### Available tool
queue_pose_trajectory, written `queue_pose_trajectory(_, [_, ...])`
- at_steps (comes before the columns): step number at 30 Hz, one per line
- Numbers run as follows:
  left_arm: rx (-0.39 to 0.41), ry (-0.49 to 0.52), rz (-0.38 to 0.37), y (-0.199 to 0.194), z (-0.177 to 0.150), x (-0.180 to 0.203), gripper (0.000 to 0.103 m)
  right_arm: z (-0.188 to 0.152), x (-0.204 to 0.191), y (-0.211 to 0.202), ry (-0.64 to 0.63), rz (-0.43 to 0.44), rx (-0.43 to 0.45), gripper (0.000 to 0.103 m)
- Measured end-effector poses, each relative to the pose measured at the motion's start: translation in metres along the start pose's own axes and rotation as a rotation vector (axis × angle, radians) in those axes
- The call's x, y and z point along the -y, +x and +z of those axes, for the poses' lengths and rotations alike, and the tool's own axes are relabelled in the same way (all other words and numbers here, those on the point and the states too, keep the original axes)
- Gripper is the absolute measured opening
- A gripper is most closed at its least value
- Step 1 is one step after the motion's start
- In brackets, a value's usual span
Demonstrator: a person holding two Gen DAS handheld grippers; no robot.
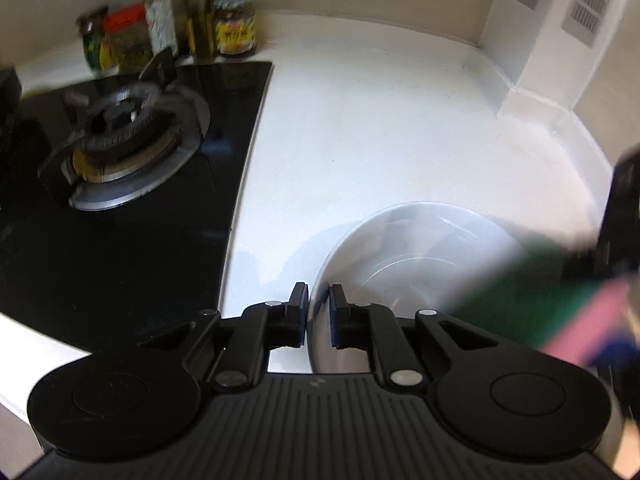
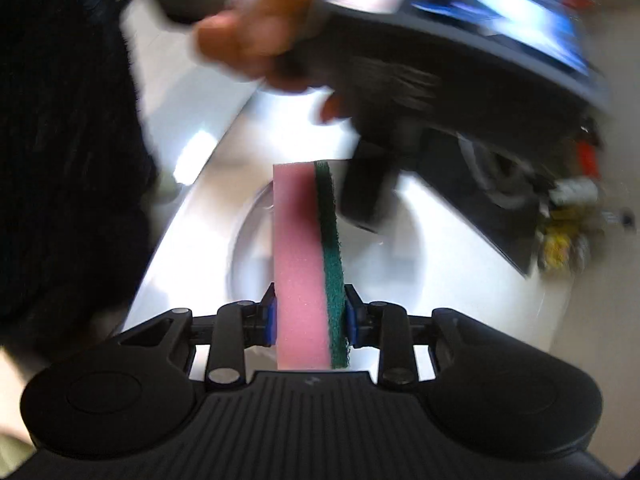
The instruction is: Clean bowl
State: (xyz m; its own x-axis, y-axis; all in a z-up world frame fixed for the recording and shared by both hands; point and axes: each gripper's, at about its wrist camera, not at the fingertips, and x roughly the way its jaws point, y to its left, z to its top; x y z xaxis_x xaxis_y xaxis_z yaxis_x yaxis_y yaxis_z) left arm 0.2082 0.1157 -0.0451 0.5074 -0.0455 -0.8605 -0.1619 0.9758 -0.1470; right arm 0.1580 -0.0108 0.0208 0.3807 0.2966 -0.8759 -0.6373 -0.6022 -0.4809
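Left tongs (image 1: pixel 319 312) are clamping the rim of the bowl (image 1: pixel 416 256) sitting on the counter (image 1: pixel 380 128); right tongs (image 2: pixel 310 316) are squeezing a sponge (image 2: pixel 298 264) over it. Jars (image 1: pixel 234 26) are standing behind the stove (image 1: pixel 128 144), labels unreadable

Both wrist views close, sharing bowl (image 1: pixel 404 256).

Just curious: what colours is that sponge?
Pink foam with a dark green scouring layer; the sponge shows best in the right wrist view.
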Motion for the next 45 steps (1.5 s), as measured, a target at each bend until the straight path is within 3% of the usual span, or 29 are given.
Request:
queue_pose_trajectory(3, [-0.022,-0.021,0.003,-0.005,-0.004,-0.007,0.008,-0.008,-0.046,0.031,-0.355,-0.301,-0.119,0.026])
queue_pose_trajectory(8, [-0.052,-0.065,0.043,-0.019,-0.013,-0.011,0.004,-0.020,-0.075,0.072,-0.706,-0.543,-0.137,0.026])
queue_pose_trajectory(12, [-0.035,-0.023,0.084,-0.021,-0.018,-0.004,0.004,-0.014,-0.078,0.090,-0.852,-0.573,-0.137,0.026])
queue_pose_trajectory(14, [-0.021,-0.017,0.084,-0.020,-0.018,-0.004,0.004,-0.017,-0.078,0.102,-0.927,-0.566,-0.189,0.026])
queue_pose_trajectory(19, [0.023,0.011,0.098,-0.014,-0.013,0.001,0.004,-0.013,-0.070,0.102,-0.938,-0.448,-0.295,0.026])
queue_pose_trajectory(21, [0.058,0.047,0.099,-0.007,-0.007,0.008,0.008,-0.011,-0.065,0.096,-0.906,-0.379,-0.321,0.026])
queue_pose_trajectory(25, [0.104,0.107,0.082,0.007,0.007,0.023,0.023,-0.001,-0.046,0.069,-0.633,-0.169,-0.313,0.027])
queue_pose_trajectory(31, [0.141,0.209,0.033,0.032,0.036,0.049,0.037,0.002,0.022,0.038,0.025,0.075,-0.178,0.028])
queue_pose_trajectory(34, [0.127,0.244,-0.011,0.041,0.051,0.053,0.036,-0.011,0.051,0.030,0.322,0.114,-0.071,0.028])
queue_pose_trajectory(38, [0.061,0.287,-0.053,0.043,0.065,0.050,0.022,-0.035,0.067,0.023,0.515,0.066,-0.032,0.027])
queue_pose_trajectory(41, [0.031,0.284,-0.035,0.032,0.062,0.045,0.012,-0.038,0.066,0.019,0.518,0.042,-0.036,0.027])
queue_pose_trajectory(45, [0.008,0.160,-0.044,0.008,0.047,0.027,0.001,-0.044,0.064,0.020,0.491,0.007,-0.039,0.027])
